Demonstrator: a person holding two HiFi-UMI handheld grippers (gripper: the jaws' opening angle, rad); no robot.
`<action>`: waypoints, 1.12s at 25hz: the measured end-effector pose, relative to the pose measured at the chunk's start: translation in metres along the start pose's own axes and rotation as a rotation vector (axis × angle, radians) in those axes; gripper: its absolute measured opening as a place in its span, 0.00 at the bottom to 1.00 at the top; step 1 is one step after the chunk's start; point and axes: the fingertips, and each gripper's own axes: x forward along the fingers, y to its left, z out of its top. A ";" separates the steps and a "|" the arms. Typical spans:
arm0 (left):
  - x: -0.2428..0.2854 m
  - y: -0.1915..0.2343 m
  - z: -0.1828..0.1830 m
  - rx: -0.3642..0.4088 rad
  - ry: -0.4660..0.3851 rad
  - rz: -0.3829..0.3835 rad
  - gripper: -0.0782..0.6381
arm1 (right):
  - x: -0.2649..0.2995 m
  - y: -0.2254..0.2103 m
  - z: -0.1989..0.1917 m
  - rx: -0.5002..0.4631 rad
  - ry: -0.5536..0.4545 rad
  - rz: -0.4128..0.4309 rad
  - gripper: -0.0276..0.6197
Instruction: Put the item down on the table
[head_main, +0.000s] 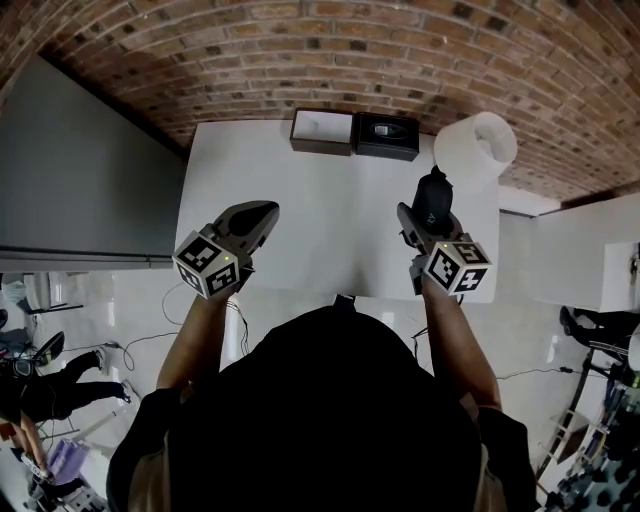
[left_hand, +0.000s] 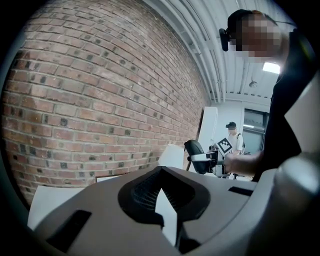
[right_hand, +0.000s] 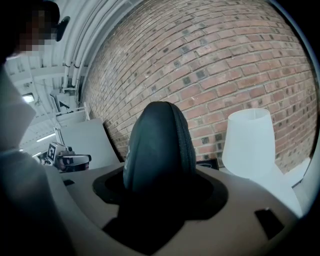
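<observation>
In the head view, I see a white desk (head_main: 320, 225) set against a brick wall (head_main: 330, 50). My left hand-held gripper (head_main: 262, 215) hangs over the desk's left half, its jaws drawn to a point. My right hand-held gripper (head_main: 425, 225) hangs over the right half and pinches a black zipped case (head_main: 434, 195), which sticks out beyond the jaws toward the wall. At the far edge of the desk a brown box (head_main: 322, 130) and a black box (head_main: 388, 136) sit side by side, touching. A white lampshade (head_main: 478, 148) stands at the far right corner, near the case.

In the left gripper view, the jaws are pressed together with nothing between them; only a thin sliver of the white desk shows through the seam. Off to the right I can see the other gripper with the case in it, above the desk.

In the right gripper view, the case stands upright between the jaws and fills the gap, both pads against its sides. The lampshade is to its right, with the black box low behind it. I cannot tell whether the case touches the desk.
</observation>
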 end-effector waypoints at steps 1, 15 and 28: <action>0.001 0.001 0.000 -0.001 0.003 0.000 0.13 | 0.002 -0.001 -0.001 0.001 0.004 0.001 0.53; 0.015 0.014 -0.007 -0.024 0.023 0.015 0.13 | 0.030 -0.018 -0.024 0.025 0.077 0.005 0.53; 0.019 0.026 -0.018 -0.048 0.053 0.046 0.13 | 0.057 -0.050 -0.069 0.026 0.171 -0.038 0.53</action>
